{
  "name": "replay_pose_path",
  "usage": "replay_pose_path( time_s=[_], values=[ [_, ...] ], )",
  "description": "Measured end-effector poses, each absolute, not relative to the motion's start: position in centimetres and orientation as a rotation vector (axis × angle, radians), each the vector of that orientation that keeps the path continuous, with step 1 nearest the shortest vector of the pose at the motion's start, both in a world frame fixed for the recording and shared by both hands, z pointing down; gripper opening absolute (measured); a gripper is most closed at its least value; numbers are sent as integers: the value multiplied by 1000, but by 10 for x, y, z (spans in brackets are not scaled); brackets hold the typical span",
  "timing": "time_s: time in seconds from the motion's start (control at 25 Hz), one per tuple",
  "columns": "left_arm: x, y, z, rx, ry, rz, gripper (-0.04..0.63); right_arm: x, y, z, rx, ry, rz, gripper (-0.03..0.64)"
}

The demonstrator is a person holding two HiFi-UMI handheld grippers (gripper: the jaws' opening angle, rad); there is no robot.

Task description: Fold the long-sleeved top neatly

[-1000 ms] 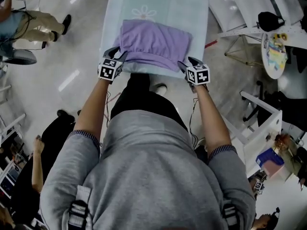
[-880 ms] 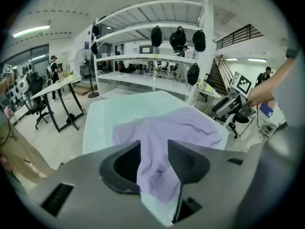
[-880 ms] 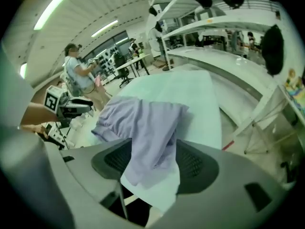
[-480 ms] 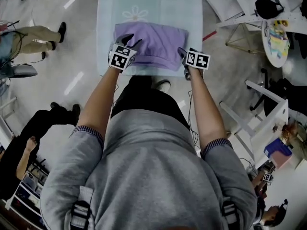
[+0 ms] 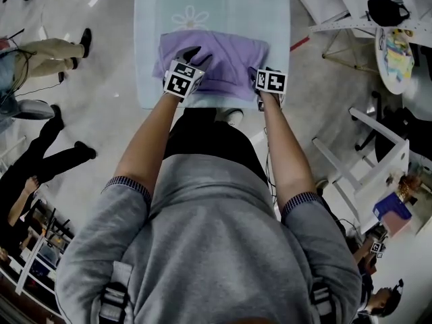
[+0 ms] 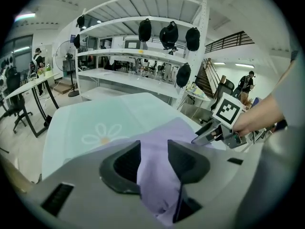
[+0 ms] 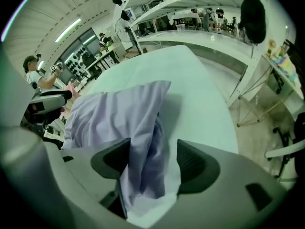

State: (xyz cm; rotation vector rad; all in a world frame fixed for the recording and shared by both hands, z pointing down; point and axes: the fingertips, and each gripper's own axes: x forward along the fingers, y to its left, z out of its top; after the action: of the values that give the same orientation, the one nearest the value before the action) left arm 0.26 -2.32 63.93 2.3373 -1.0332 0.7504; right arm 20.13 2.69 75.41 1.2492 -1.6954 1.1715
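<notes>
The lilac long-sleeved top (image 5: 226, 54) lies as a wide, soft bundle across the near half of the table with the pale mint cloth (image 5: 223, 2), just this side of the white daisy print (image 5: 190, 17). Its far edge runs fairly straight. The near part is rumpled and lifted towards your two grippers.

Your left gripper (image 6: 154, 149) is clamped on a bunched strip of the top's fabric, which fills the whole gap between its jaws and hangs down below them.

Your right gripper (image 7: 152, 149) has just been opening its jaws. A fold of the top sits between them, lying against the jaw at the picture's left, while a strip of mint cloth shows between the fabric and the other jaw, so this claw has no pinch on it. From there the fabric climbs in a creased ridge to the top's far corner.

In the head view the marker cubes and your forearms cover the top's near edge, and the jaws barely show. You cannot tell where the sleeves or the neckline lie in the bundle. The table's far end is cut off by the frame.
</notes>
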Motion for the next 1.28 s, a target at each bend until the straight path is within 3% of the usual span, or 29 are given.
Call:
replay_pose_path(
  time_s=[0.24,0.4,0.48,1.28],
  values=[
    [15,-30,642,2358,-998,762,199,194,32,756,1262,-1641,1047,268],
    [23,-35,643,2371,-986,769,199,174,34,754,1209,-1669,1019,104],
    [24,-35,641,2374,-982,772,199,167,35,752,1180,-1694,1020,61],
    [18,-19,623,2363,-1064,760,199,258,47,702,1305,-1849,1237,51]
  ],
)
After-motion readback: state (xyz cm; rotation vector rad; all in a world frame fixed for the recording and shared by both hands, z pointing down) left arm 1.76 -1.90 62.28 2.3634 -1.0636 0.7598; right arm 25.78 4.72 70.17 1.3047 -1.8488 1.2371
